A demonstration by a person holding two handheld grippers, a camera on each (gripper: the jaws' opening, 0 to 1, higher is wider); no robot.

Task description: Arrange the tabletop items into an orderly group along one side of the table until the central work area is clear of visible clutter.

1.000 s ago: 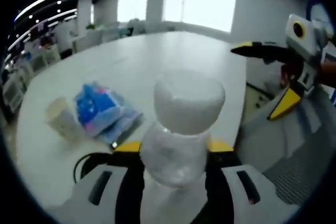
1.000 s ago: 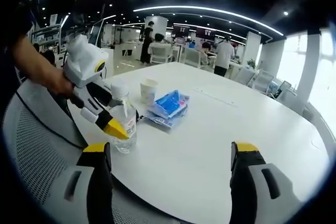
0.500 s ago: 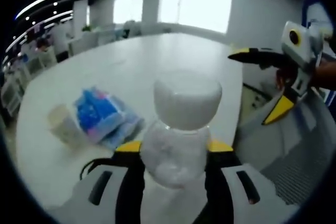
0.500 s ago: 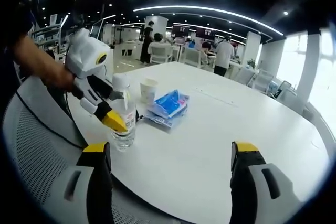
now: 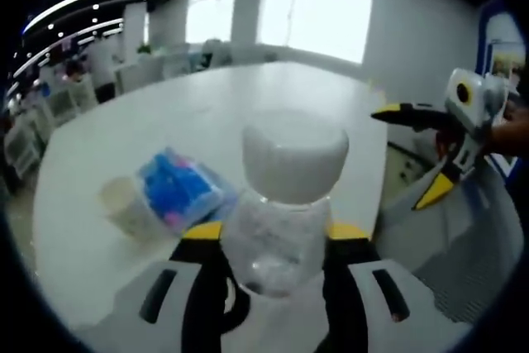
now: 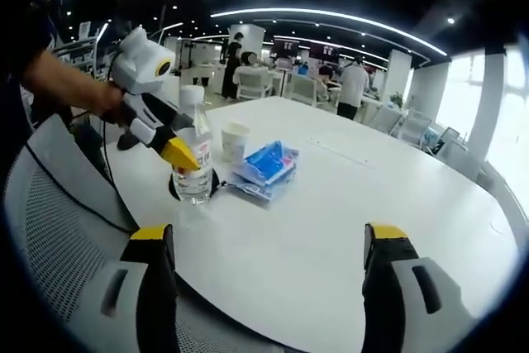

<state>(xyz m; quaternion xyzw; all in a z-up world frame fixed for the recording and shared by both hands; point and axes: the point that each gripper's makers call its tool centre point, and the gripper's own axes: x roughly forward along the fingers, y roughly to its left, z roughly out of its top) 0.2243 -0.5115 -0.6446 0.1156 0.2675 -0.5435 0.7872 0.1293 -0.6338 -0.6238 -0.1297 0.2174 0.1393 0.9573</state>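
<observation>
Bottle [image 6: 195, 173] stands near the table [image 6: 347, 204] edge, squeezed between the left gripper [image 6: 175, 151] jaws, right beside the blue packet [image 6: 266, 164] and paper cup [image 6: 235, 141]. A bump could tip the cup. Right gripper [image 6: 269, 241] is wide, holding nothing.

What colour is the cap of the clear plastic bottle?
White; the cap of the clear plastic bottle shows best in the left gripper view.

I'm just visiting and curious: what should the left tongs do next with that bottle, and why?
Probably set the bottle down by the cup and blue pack, then let go. The left tongs grip it close beside them near the table edge, so the group forms there.
</observation>
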